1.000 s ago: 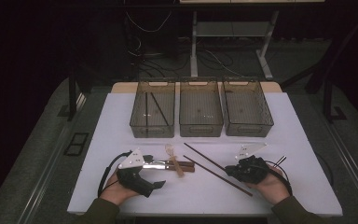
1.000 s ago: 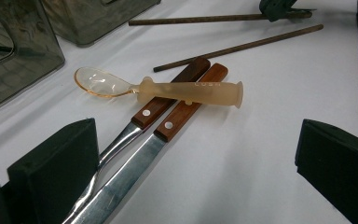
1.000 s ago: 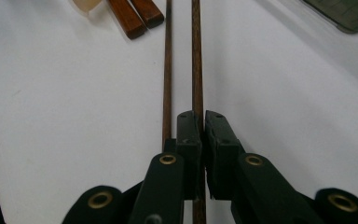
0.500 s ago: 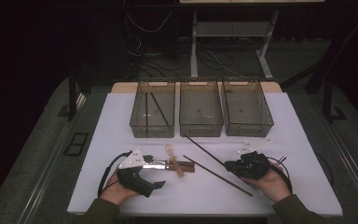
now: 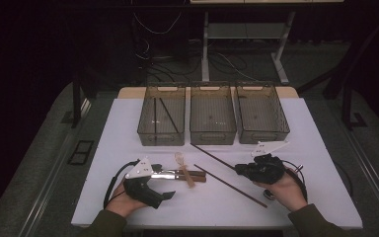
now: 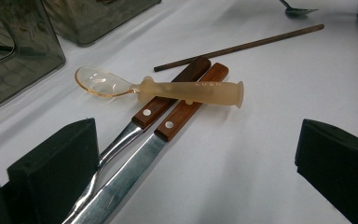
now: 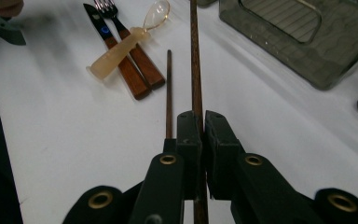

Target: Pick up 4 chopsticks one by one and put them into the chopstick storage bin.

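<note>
Two dark wooden chopsticks lie on the white table (image 5: 301,133). My right gripper (image 7: 202,121) is shut on the thicker-looking chopstick (image 7: 195,70), which points away ahead of the jaws. In the high view that chopstick (image 5: 212,155) runs up-left from the right gripper (image 5: 240,171). The second chopstick (image 5: 227,185) (image 7: 168,93) rests flat beside it. My left gripper (image 6: 200,140) (image 5: 160,183) is open, with a knife (image 6: 186,116) and a fork (image 6: 161,105) between its jaws, close to the left one. An amber plastic spoon (image 6: 186,89) (image 5: 183,165) lies across their wooden handles.
Three smoky plastic bins stand in a row at the back; the left bin (image 5: 143,129) holds two chopsticks, while the middle bin (image 5: 212,136) and right bin (image 5: 264,137) look bare. A metal spoon (image 6: 298,9) lies beyond the chopsticks.
The right gripper has edged slightly left and farther up the table along its chopstick. The left gripper and the cutlery have stayed put.
</note>
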